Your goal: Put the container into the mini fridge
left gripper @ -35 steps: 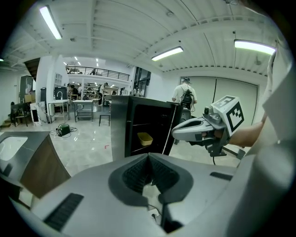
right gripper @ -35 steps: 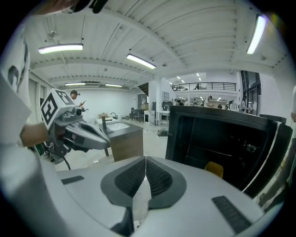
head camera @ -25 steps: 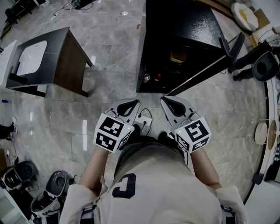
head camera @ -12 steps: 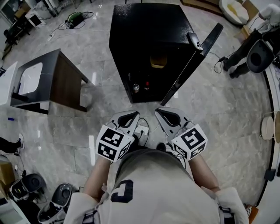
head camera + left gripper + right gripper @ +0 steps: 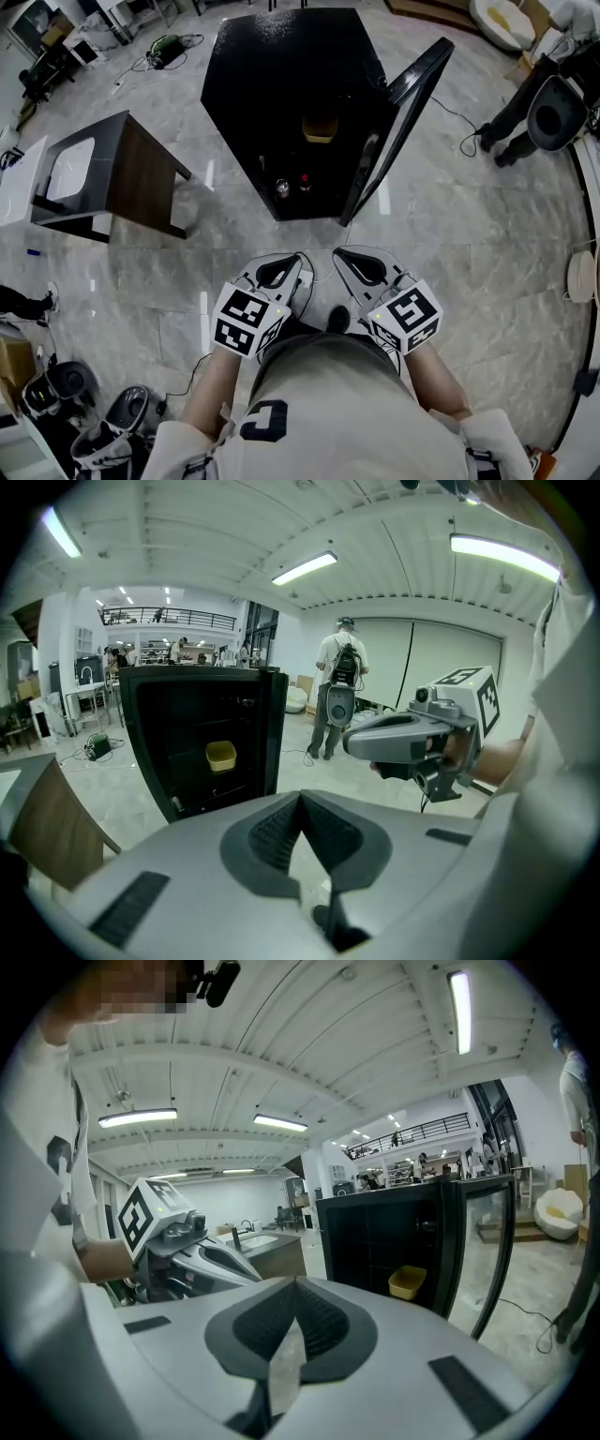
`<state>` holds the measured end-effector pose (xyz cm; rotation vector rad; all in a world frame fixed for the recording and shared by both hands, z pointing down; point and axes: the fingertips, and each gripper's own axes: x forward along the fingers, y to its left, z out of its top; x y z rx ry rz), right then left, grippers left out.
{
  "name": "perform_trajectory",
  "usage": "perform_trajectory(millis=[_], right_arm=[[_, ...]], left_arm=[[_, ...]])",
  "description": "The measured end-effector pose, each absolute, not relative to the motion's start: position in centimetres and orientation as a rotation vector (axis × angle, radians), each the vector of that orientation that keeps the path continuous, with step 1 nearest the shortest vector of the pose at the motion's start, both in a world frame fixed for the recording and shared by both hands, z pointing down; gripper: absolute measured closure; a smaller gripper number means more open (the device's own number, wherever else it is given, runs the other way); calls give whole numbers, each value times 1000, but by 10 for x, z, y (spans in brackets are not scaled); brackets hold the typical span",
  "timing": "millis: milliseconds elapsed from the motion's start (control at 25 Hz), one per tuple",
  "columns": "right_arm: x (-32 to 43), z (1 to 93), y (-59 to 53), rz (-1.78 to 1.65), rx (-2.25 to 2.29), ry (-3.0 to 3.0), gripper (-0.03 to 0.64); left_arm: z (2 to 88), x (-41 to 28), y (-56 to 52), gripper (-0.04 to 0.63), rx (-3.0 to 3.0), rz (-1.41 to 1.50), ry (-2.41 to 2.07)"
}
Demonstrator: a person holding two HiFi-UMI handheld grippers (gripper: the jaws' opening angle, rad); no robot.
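Note:
The black mini fridge point(image 5: 291, 84) stands on the floor ahead with its door point(image 5: 398, 122) swung open to the right. A yellow container point(image 5: 319, 127) sits on a shelf inside it, also seen in the left gripper view point(image 5: 221, 756) and the right gripper view point(image 5: 408, 1282). My left gripper point(image 5: 292, 260) and right gripper point(image 5: 341, 254) are held side by side close to my body, well short of the fridge. Both are shut, with nothing between their jaws.
Two small bottles point(image 5: 291, 185) stand at the bottom of the fridge. A dark wooden side table point(image 5: 103, 169) with a white inset top stands to the left. A person with a backpack point(image 5: 548, 108) stands at the far right. Cables lie on the marble floor.
The view has drawn back from the fridge, which now sits higher and farther left in the picture. Both grippers have stayed shut, empty and close together, now lower in the view.

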<state>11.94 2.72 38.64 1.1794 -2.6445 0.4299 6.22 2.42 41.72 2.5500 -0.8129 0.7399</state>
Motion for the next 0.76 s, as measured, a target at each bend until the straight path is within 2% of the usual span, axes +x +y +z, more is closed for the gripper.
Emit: perform_trajectory(millis=[320,760], right_arm=[[121,390,39,449,1102,-2679,588],[46,391,15,413,1001,-2668,588]], left_arm=[[421,63,41,540,2514,752,-876],[417,-12,10,540,2496,705,-936]])
